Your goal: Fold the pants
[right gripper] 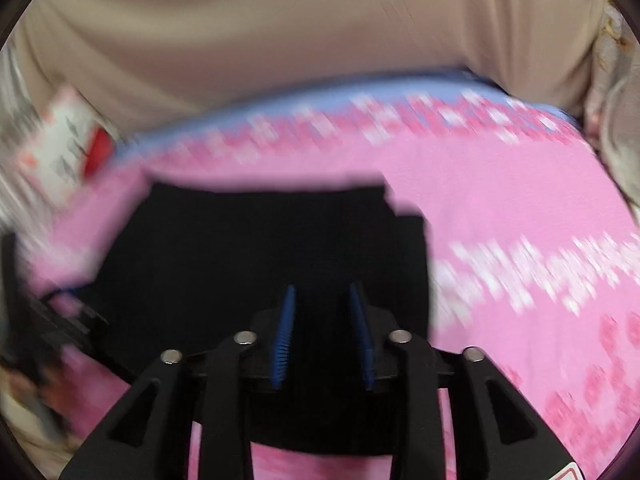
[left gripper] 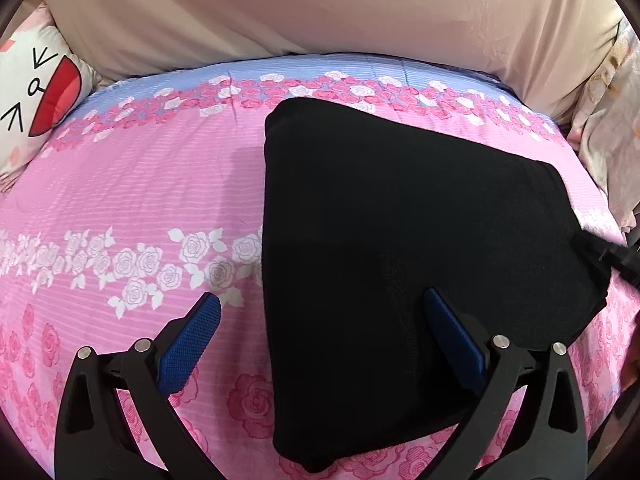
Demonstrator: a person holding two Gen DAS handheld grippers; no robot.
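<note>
Left wrist view, pants: your black pants (left gripper: 400, 240) lie as a compact, flat, folded block on the pink rose-print bedspread (left gripper: 120, 200), filling the centre and right of the frame.
Left wrist view, left hand-held gripper: your left hand-held gripper (left gripper: 320, 308) stands wide apart at the bottom of the frame, one blue pad over the bedspread, the other over the pants' near part; it clamps nothing.
Left wrist view, surroundings: a cartoon-face cushion (left gripper: 36, 92) sits at the upper left, a beige pillow (left gripper: 320, 8) across the top.
Right wrist view, pants: the frame is motion-blurred; the pants (right gripper: 260, 248) show as a dark squarish stack in the lower centre.
Right wrist view, right hand-held gripper: your right hand-held gripper (right gripper: 322, 292) has its blue pads a little apart, above the cloth; whether any fabric lies between them you cannot tell through the blur.
Progress: the folding looks essentially done; the bundle is small and its edges fairly even.
Left to do: probably only letting go, drawing both hands away, perhaps smoothing the right edge.
</note>
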